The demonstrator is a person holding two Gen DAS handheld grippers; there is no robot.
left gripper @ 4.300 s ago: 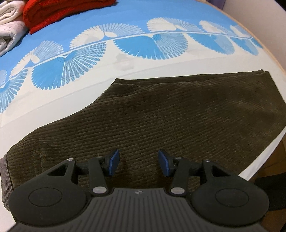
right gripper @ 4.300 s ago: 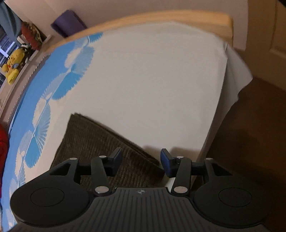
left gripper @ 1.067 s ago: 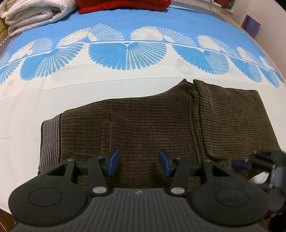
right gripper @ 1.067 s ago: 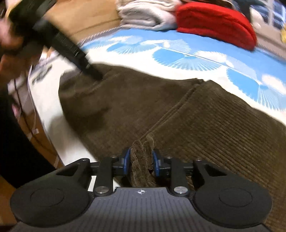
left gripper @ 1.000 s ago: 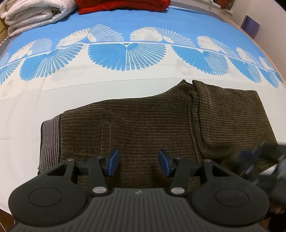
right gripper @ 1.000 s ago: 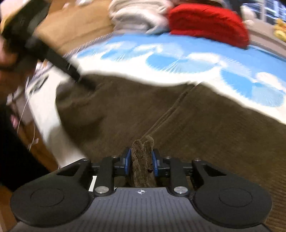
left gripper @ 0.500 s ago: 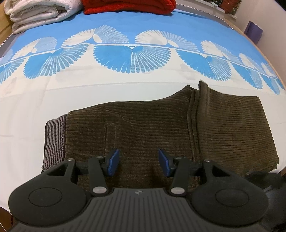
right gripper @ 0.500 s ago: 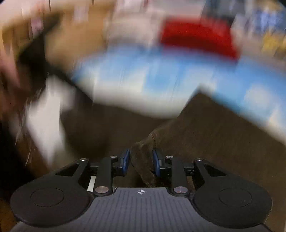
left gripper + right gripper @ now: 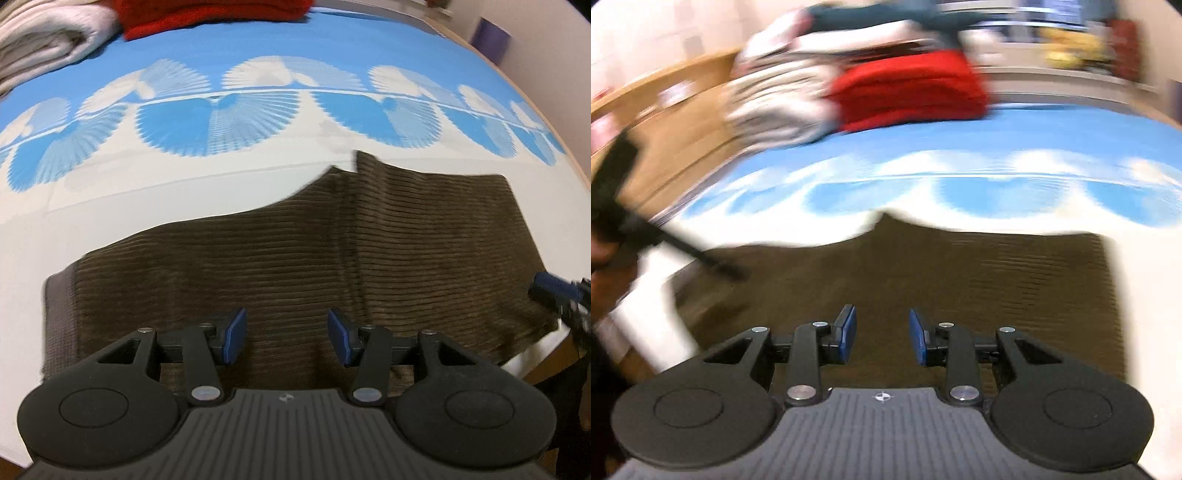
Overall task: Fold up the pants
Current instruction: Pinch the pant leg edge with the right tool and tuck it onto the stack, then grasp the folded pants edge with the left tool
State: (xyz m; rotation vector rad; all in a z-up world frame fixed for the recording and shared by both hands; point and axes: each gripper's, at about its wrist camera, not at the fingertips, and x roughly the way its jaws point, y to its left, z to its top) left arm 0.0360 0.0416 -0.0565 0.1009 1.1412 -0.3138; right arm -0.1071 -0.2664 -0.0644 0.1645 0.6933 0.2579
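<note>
Dark brown corduroy pants (image 9: 295, 254) lie on the bed, with the leg end folded back over the right part; the striped waistband (image 9: 59, 317) is at the left. My left gripper (image 9: 283, 336) is open and empty over the near edge of the pants. My right gripper (image 9: 882, 335) is open and empty just above the folded cloth (image 9: 960, 280). It also shows blurred at the right edge of the left wrist view (image 9: 561, 295). The left gripper shows blurred at the left of the right wrist view (image 9: 683, 254).
The bed sheet (image 9: 221, 122) is blue with white fan patterns and a white band near me. Folded white bedding (image 9: 40, 29) and a red blanket (image 9: 221, 11) lie at the far side. The bed's edge and floor are at the lower right (image 9: 546, 373).
My right gripper has opened and let go of the pant leg end, which now lies folded over the pants. It swung round fast. The left gripper shifted slightly and stayed open.
</note>
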